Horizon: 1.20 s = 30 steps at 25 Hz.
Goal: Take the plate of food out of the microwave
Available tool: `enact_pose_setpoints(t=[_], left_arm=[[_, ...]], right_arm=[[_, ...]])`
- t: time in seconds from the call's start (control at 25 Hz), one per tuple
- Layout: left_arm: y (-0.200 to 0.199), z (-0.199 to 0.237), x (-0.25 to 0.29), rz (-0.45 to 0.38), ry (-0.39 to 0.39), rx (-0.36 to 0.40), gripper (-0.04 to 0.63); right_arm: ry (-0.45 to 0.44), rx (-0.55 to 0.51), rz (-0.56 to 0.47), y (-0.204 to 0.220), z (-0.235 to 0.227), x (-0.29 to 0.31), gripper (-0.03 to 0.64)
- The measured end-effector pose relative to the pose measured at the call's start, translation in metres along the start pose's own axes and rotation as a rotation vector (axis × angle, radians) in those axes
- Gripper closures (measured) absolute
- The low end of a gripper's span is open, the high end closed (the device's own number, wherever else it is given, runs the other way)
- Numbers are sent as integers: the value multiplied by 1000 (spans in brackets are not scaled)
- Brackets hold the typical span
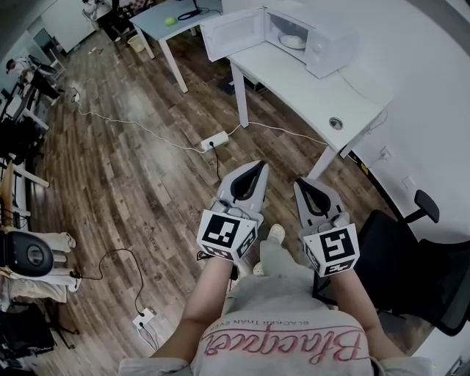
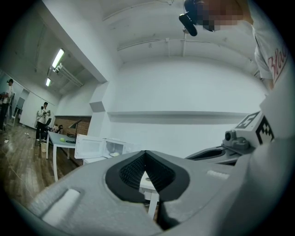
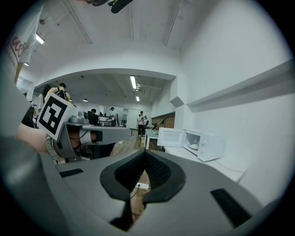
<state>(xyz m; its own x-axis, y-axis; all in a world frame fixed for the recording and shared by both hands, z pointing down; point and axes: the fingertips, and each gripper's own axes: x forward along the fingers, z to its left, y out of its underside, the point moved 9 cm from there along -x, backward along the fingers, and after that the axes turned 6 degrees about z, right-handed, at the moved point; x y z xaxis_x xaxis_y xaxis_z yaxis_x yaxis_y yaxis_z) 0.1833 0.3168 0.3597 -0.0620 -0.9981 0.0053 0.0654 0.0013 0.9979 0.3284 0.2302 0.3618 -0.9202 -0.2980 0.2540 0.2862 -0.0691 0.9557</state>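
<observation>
the microwave [image 1: 323, 44] and its table [image 1: 308, 92] are white. the floor [image 1: 125, 147] is brown wood grain. the left gripper [image 1: 257, 166] and right gripper [image 1: 302, 182] are grey with black-and-white square markers [image 1: 226, 233]. the chair [image 1: 411, 272] is black. the ball [image 1: 170, 21] is yellow-green.

power strip [image 1: 214, 140] on floor [image 1: 132, 176]; black office chair [image 1: 411, 268]

Microwave [image 1: 327, 48]: white, door open, well ahead of left gripper [image 1: 257, 164] and right gripper [image 1: 302, 181].
Plate of food [image 1: 292, 41]: pale, inside the cavity, untouched.

Wood-plank floor [image 1: 125, 147] (power strip [image 1: 214, 140] on it), white table [image 1: 294, 87] against white wall [image 1: 433, 95], black chair [image 1: 411, 268] nearby.
</observation>
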Motion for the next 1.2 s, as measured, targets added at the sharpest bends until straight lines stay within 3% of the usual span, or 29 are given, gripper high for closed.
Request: enact_pose_setpoints(t=[0.72,1.2], left_arm=[[-18,31,112,36,59,67,594],[-17,47,168,47,38,47,594]], right_arm=[[11,58,-36,-17,-84,83,606],[-16,62,-42,-23,-131,119,606]])
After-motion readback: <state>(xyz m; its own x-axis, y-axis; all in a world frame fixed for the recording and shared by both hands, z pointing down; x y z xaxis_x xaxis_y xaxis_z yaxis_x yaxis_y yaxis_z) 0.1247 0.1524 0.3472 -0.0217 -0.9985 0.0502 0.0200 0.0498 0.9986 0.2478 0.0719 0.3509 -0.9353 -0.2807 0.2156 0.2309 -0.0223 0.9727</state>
